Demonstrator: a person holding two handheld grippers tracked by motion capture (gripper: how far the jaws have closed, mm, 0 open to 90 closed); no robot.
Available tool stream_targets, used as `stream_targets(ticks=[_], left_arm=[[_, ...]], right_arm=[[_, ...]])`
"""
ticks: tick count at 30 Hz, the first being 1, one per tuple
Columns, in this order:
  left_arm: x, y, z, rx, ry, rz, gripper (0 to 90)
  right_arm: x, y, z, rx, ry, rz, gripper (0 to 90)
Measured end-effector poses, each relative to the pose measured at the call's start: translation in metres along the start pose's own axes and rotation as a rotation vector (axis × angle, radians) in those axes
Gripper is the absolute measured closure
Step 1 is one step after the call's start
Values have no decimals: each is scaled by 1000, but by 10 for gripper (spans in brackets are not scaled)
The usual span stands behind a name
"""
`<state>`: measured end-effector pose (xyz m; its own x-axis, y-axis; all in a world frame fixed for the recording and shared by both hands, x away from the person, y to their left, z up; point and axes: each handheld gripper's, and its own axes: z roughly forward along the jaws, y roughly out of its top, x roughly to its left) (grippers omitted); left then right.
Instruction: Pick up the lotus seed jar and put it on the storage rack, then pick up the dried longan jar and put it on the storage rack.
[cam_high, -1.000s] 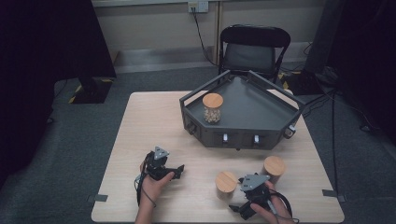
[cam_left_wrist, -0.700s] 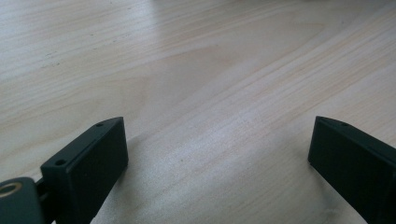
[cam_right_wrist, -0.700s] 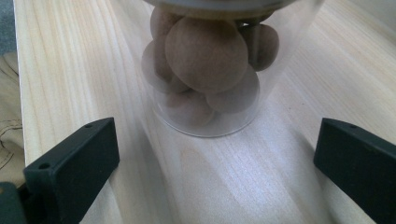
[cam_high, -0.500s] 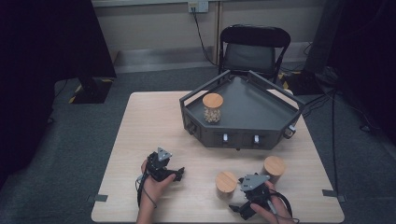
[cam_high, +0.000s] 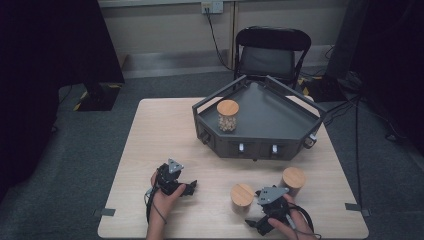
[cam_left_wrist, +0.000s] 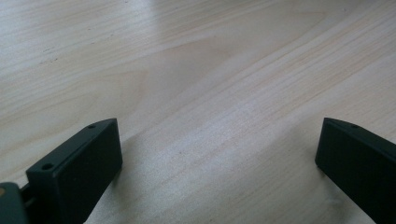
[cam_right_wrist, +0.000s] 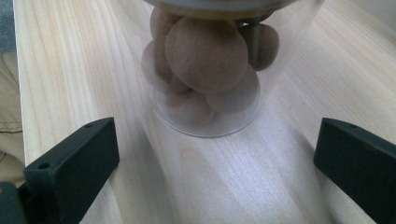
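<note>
- The wooden table (cam_high: 170, 130) carries a dark angular tray (cam_high: 280, 120) at its far side; a cork-lidded jar (cam_high: 227, 115) of pale round pieces stands upright in the tray's left part.
- Two more lidded jars stand upright near the front edge: one (cam_high: 242, 198) just left of the right gripper (cam_high: 264, 212), the other (cam_high: 293, 180) beyond it.
- Right gripper's jaws are spread wide, with a clear jar (cam_right_wrist: 210, 70) of brown balls just ahead; its lid is cut off.
- Left gripper (cam_high: 182, 186) is spread over bare wood.

No text, label, brand, number or sign can be read anywhere in the high view or either gripper view.
</note>
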<state>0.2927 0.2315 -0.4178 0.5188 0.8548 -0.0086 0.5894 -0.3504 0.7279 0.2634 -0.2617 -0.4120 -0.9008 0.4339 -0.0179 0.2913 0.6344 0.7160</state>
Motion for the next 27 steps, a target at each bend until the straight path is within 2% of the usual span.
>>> stream_targets(ticks=[18,27], left_arm=[[1,-1,-1,-1,-4,1,3],[1,-1,-1,-1,-4,2,2]], right_arm=[[2,1,0,1,-9,10,0],[-1,0,0,-3,2,8,0]])
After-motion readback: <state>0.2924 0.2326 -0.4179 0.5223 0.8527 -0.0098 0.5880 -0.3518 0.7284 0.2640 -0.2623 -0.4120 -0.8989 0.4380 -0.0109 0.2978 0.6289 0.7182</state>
